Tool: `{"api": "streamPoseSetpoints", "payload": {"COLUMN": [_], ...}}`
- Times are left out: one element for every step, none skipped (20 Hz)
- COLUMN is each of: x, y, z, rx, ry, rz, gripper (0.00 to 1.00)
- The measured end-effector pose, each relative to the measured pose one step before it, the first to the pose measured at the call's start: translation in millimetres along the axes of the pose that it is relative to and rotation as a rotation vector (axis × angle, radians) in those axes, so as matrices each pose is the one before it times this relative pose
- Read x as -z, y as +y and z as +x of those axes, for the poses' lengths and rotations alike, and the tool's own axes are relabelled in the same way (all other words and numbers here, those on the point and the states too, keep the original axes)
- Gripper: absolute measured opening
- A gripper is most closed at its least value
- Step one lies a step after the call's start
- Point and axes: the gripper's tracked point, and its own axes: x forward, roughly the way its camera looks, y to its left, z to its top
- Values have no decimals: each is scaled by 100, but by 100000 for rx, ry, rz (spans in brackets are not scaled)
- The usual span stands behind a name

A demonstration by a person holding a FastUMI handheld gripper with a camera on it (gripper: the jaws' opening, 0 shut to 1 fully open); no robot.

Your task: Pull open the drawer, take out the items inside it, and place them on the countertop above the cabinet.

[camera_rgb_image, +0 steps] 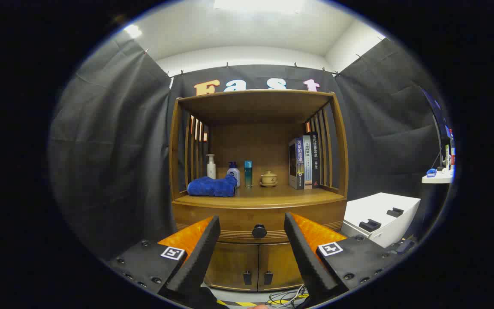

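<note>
Drawer [259,223], closed, in the front of a wooden cabinet [259,257], directly below the countertop [268,196]; its round dark knob [259,231] sits at the centre of the drawer front. The gripper [252,225] faces the cabinet with its fingers [206,244] spread wide apart, holding nothing; the knob lies between the fingertips but beyond them, untouched. Below the drawer, two cabinet doors [253,266] with small dark handles stand shut. On the countertop, left to right: a folded blue towel [212,187], a white pump bottle [211,166], a second pump bottle [233,172], a teal bottle [248,173], a small lidded pot [268,178], and upright books [303,161]. A white box [380,216] stands beside the cabinet.
</note>
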Motion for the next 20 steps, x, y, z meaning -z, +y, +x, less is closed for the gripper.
{"api": "streamPoseSetpoints", "payload": {"x": [69,-16,205,-33,-54,-152,-26,-123,-48,138,-4,62,14,-69,-26,-82,-43,-20,134,18], "y": [-28,141,-144,68,4,93,3,96,93,69,13,24,-52,-29,-11,55,5,73,1,58], "z": [-27,-60,150,25,75,-42,-48,-80,-102,-22,23,-90,-29,13,-65,-27,5,154,-18,-44], "rx": [-120,-122,85,60,28,45,49,88,12,-9,-71,-80,41,21,21,13,50,12,-122,-142], "ry": [136,212,87,43,-9,40,1,-93,-81,-17,77,103,0,-69,-101,-181,-149,-21,310,187], "rz": [-36,-6,-123,-53,42,85,28,-34,-57,-30,-32,-29,-16,-11,55,8,-15,-54,-34,5], "gripper": [97,97,97,97,97,97,97,97,97,97,97,97,97,97,97,97,97,97,97,97]}}
